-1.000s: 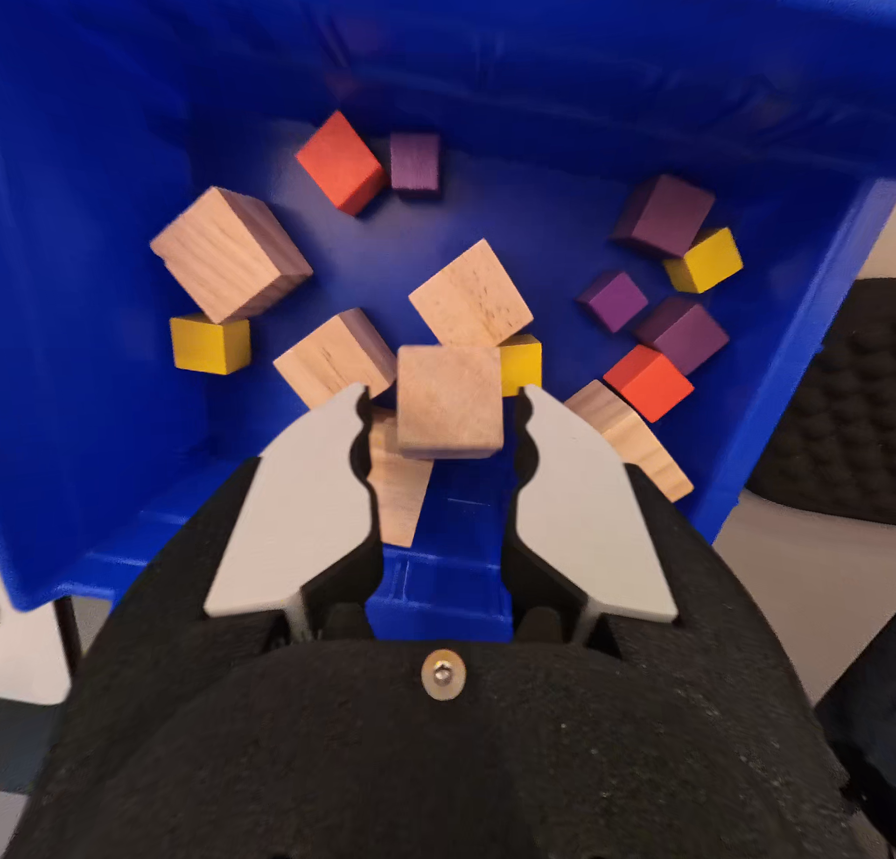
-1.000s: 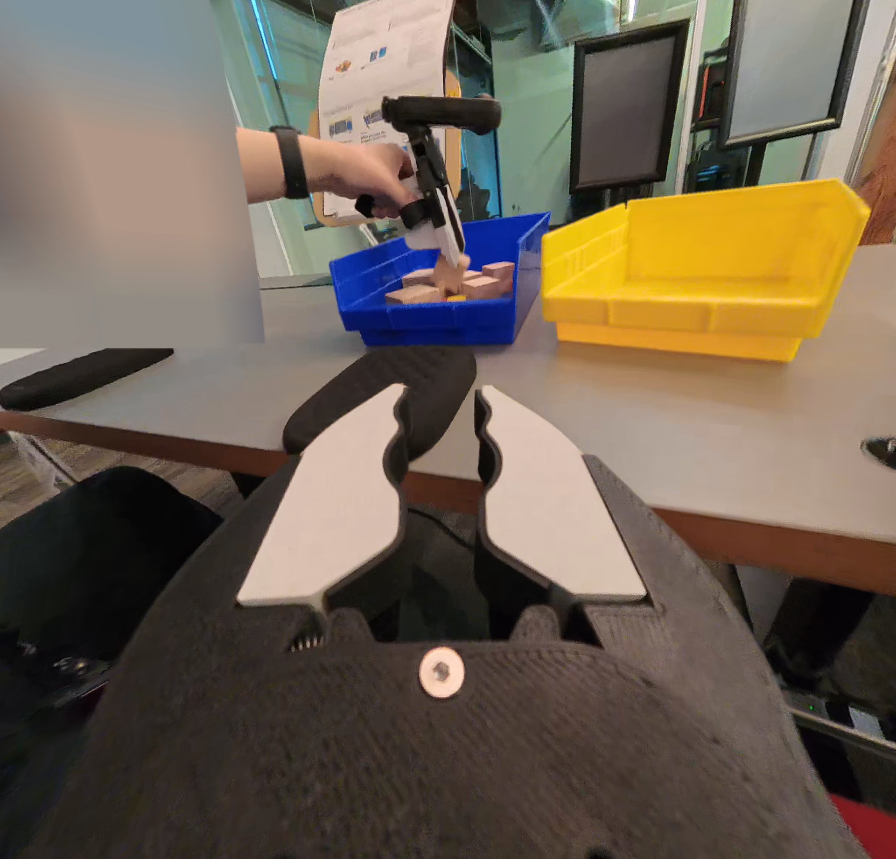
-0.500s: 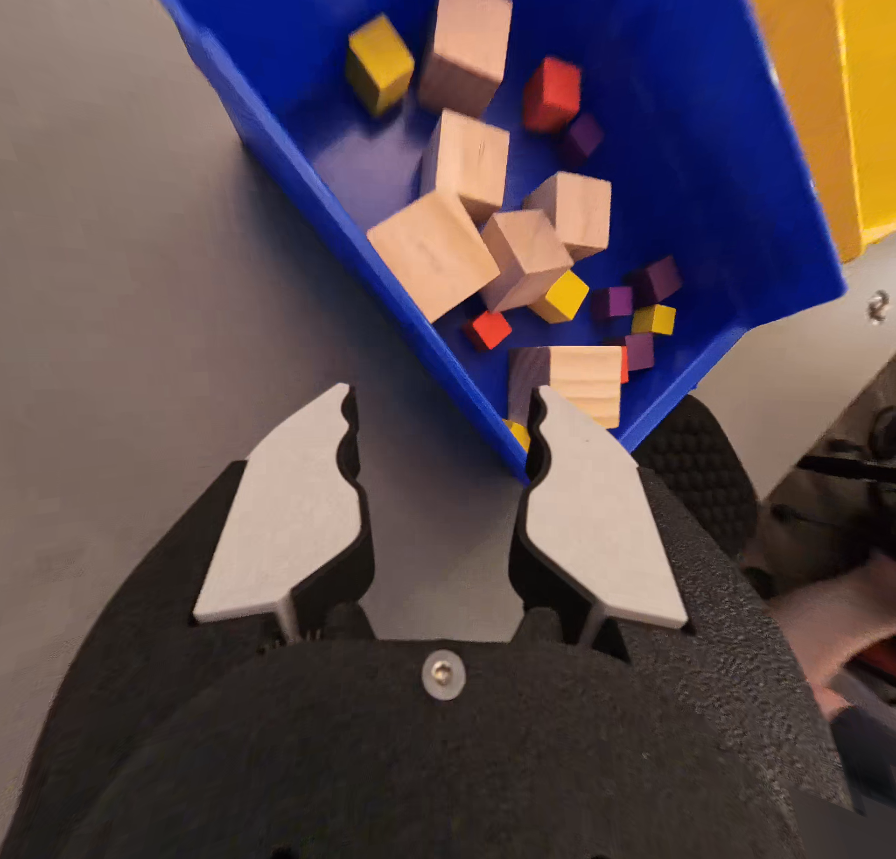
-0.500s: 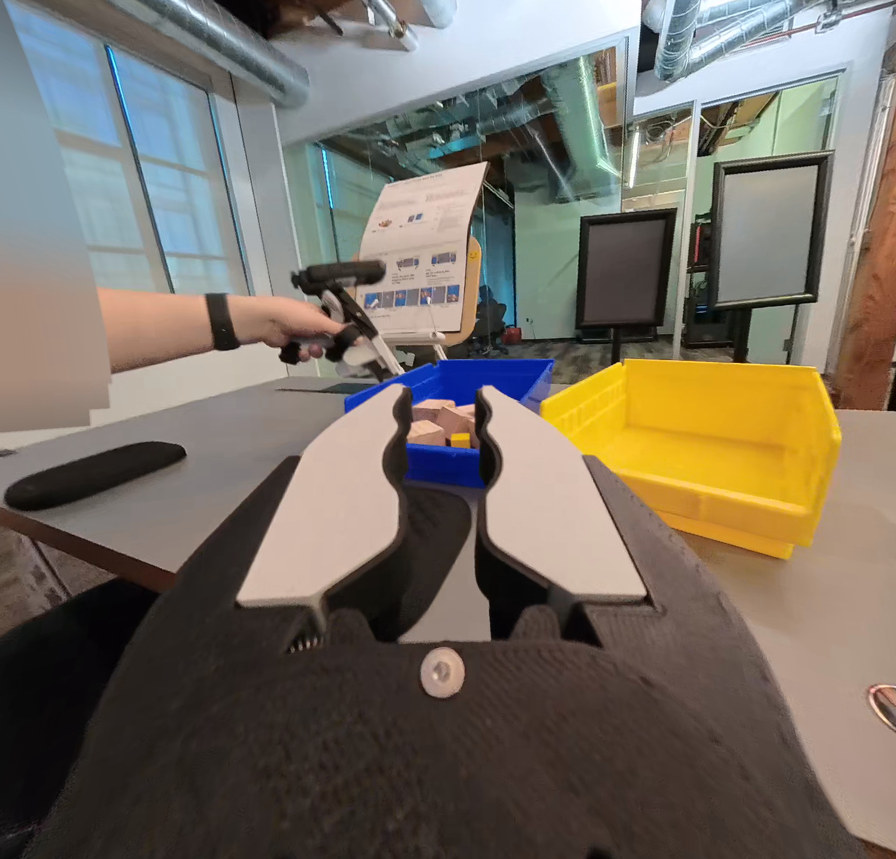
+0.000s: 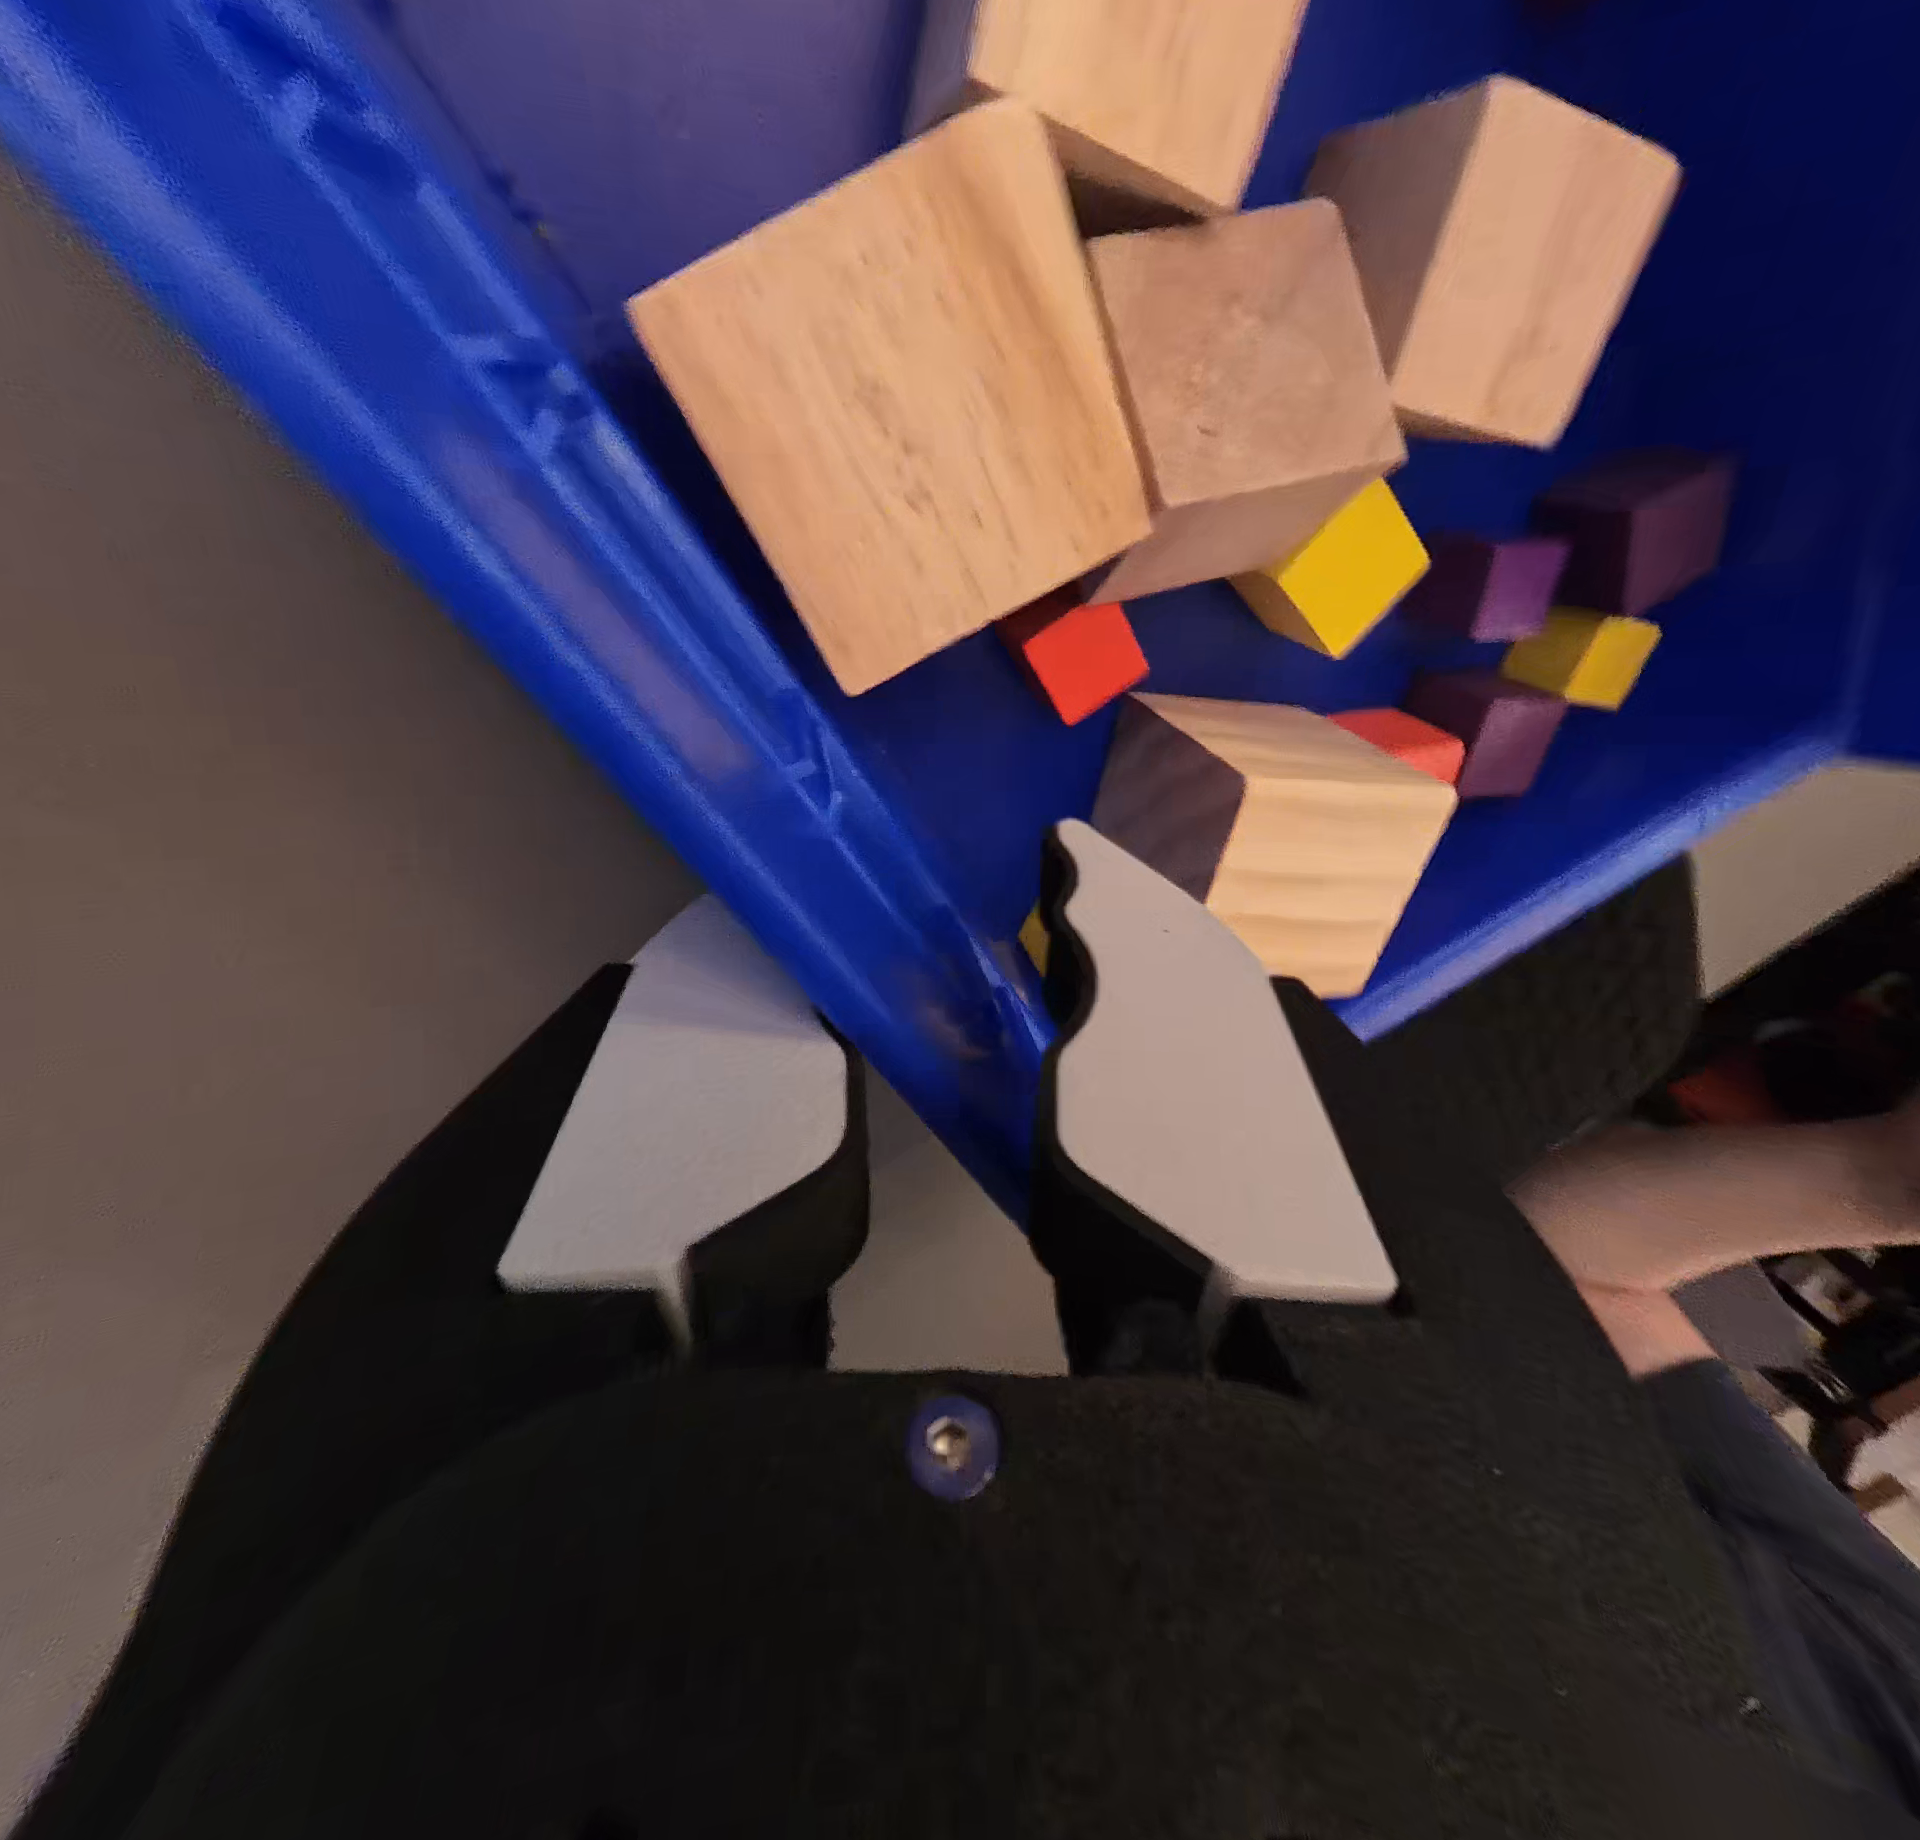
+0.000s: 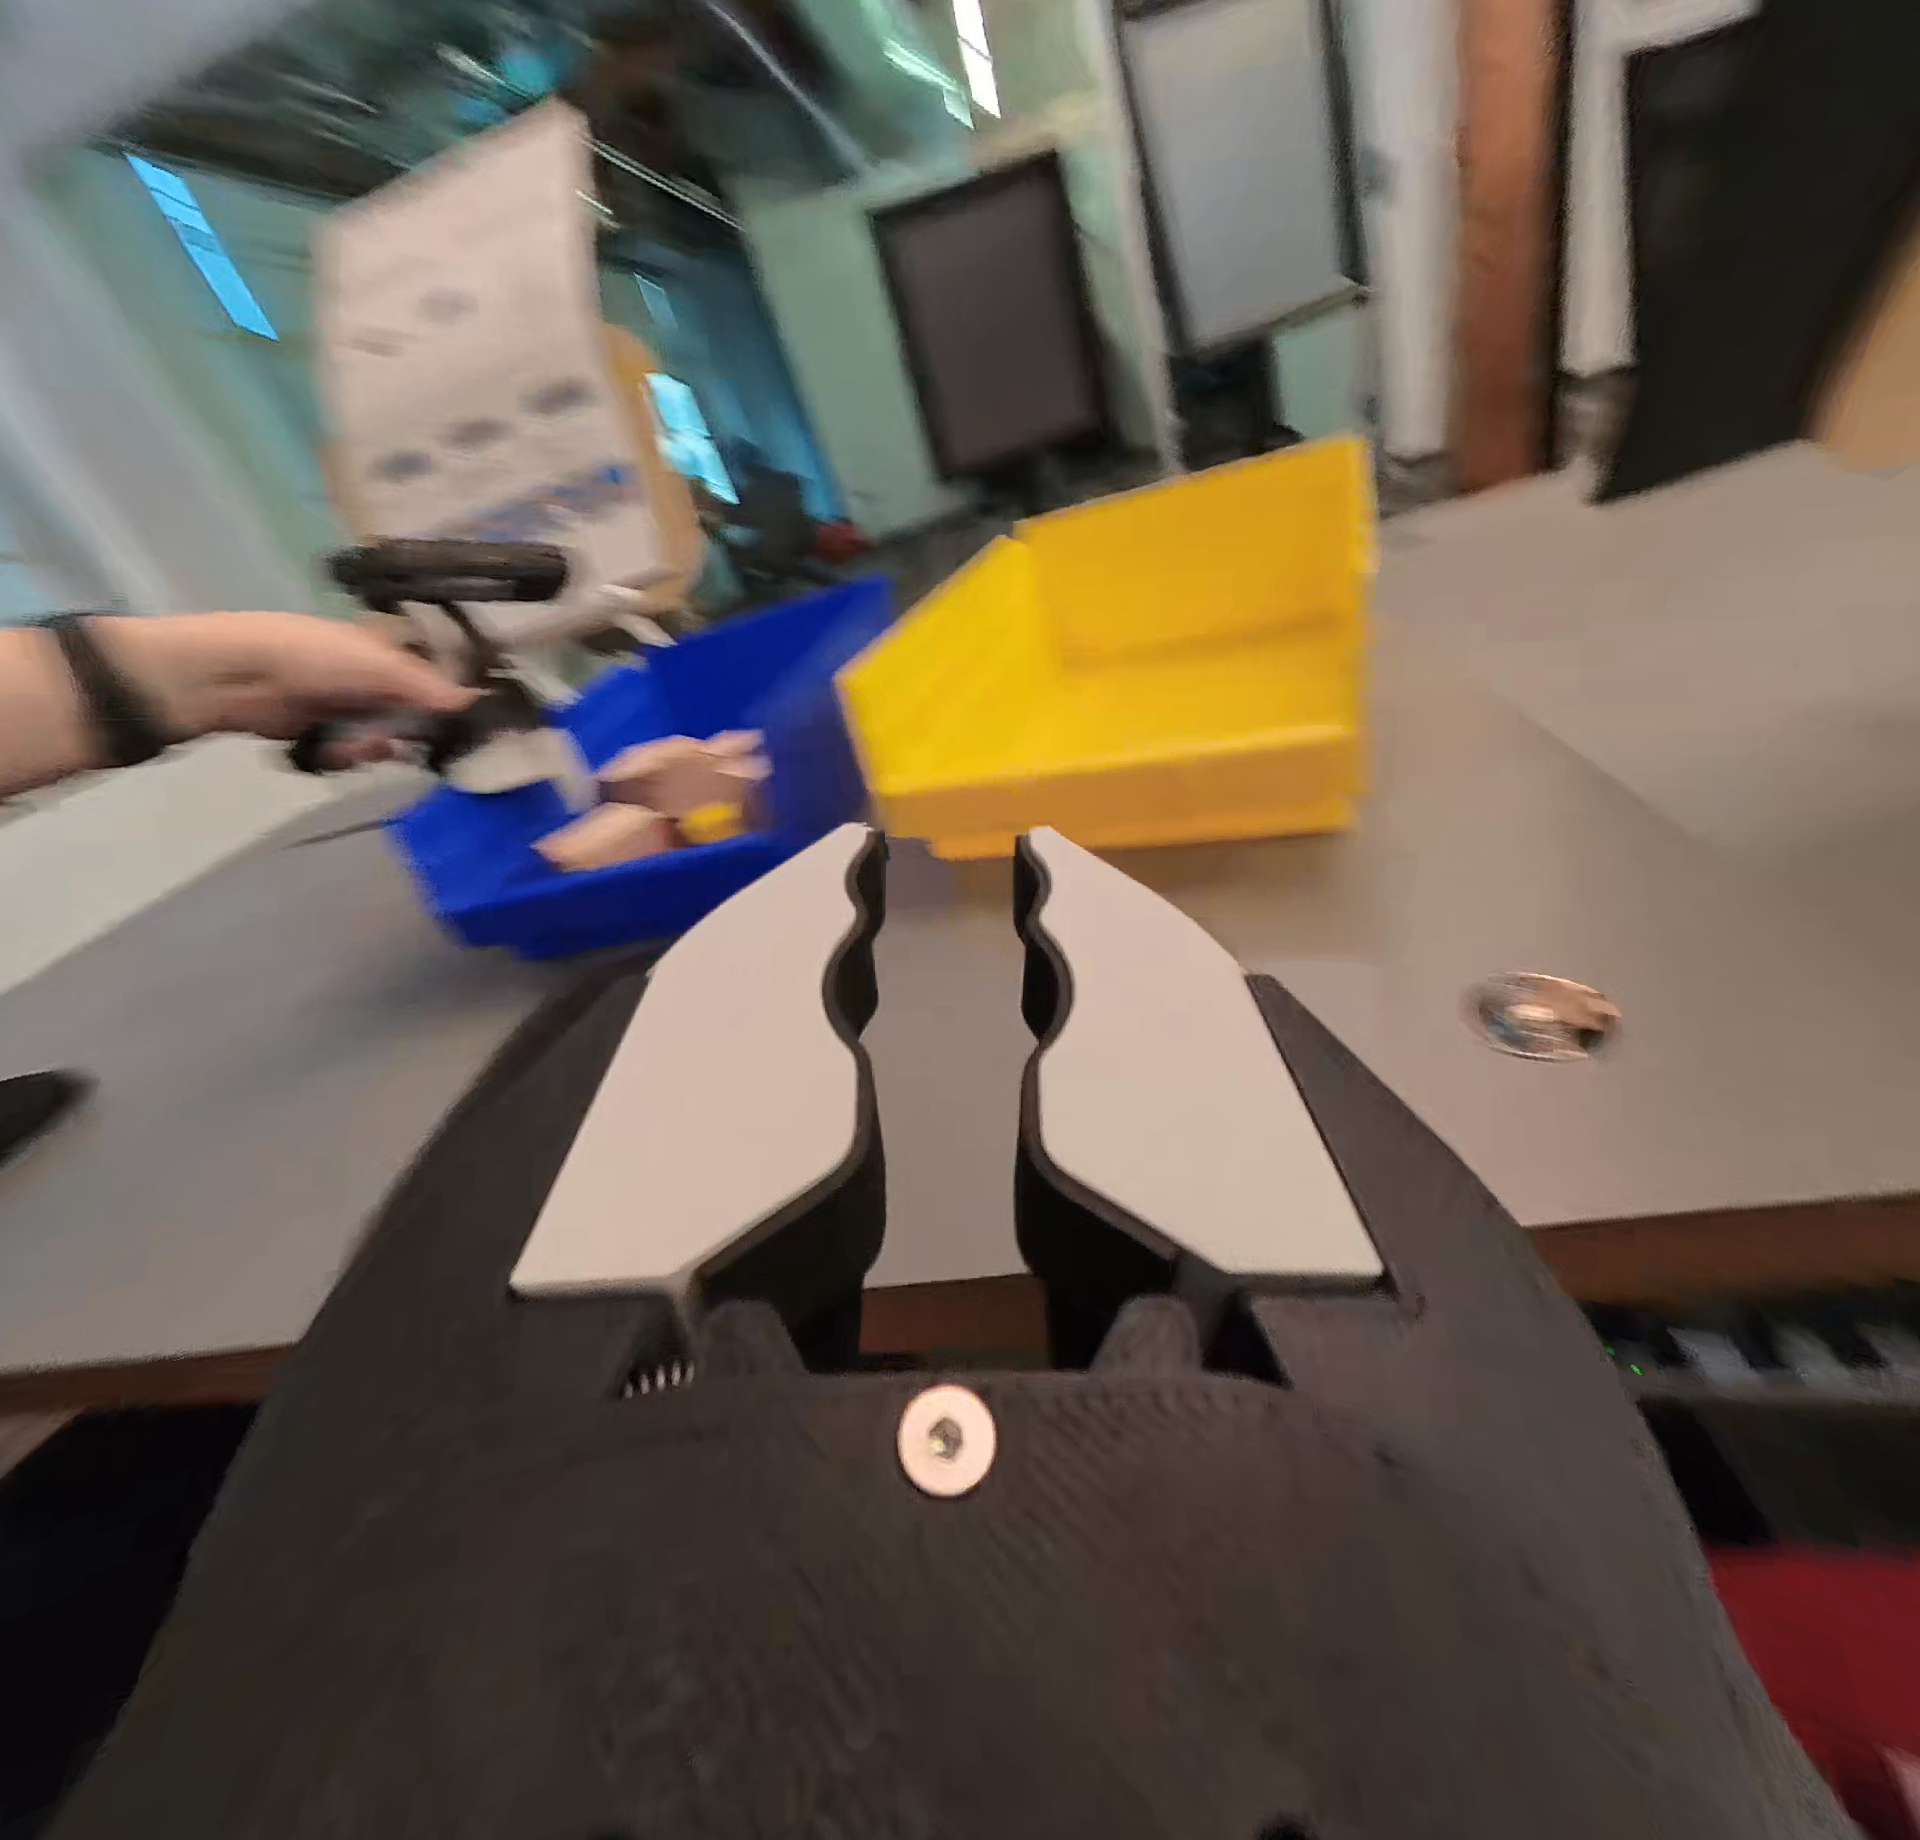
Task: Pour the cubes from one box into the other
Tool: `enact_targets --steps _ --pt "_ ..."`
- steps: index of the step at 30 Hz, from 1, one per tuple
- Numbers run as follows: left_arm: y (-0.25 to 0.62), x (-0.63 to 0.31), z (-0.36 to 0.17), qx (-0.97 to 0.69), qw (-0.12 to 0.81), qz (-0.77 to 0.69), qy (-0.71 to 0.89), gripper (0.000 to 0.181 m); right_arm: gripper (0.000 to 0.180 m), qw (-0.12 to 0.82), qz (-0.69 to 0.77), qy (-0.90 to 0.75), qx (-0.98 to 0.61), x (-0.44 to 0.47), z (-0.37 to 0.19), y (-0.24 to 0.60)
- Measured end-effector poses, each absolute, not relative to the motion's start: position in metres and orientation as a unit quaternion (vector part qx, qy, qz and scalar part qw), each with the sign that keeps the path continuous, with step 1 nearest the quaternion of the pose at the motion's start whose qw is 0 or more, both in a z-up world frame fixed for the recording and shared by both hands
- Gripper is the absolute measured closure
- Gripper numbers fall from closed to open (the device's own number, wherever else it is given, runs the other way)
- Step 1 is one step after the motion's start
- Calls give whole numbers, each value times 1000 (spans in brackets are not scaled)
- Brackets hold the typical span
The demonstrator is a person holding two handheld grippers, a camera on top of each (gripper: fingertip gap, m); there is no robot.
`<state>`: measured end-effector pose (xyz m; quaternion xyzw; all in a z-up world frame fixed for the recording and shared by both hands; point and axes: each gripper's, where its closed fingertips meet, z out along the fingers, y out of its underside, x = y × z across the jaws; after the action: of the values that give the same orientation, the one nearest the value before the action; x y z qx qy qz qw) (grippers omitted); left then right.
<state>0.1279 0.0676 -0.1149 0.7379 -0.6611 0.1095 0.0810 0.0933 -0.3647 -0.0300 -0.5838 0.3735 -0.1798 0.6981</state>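
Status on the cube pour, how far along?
Early. Done: nothing poured; yellow box looks empty. In hand: left gripper straddles the blue box wall, cubes still inside. Right gripper is open, holding nothing. Left: lift, tip over the yellow box.

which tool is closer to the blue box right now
Left. The left tool straddles the blue box wall; the right tool hangs short of it, near the table edge.
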Motion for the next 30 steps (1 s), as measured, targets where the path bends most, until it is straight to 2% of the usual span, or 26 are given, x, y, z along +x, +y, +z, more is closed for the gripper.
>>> enact_targets --steps 4,8,11,13,15,19,20,30 --pt "108 127 -117 748 57 112 -652 172 155 630 -236 406 -618 156 -20 -377" --pt "145 112 -117 751 48 102 -651 175 144 572 -261 436 -644 246 13 -388" --pt "171 97 -116 760 53 103 -640 176 131 518 -151 450 -711 307 5 -360" --pt "191 85 -116 765 52 102 -634 176 128 409 -46 470 -780 328 -35 -336" --pt "212 71 -115 773 49 108 -623 176 152 280 24 489 -826 331 -80 -325" --pt "260 30 -114 794 40 109 -596 176 161 180 -20 482 -857 353 -120 -314" --pt "273 18 -114 802 38 110 -586 176 170 146 -46 477 -866 355 -125 -318" --pt "396 -105 -111 875 14 120 -468 176 172 143 -27 456 -878 330 -124 -245"
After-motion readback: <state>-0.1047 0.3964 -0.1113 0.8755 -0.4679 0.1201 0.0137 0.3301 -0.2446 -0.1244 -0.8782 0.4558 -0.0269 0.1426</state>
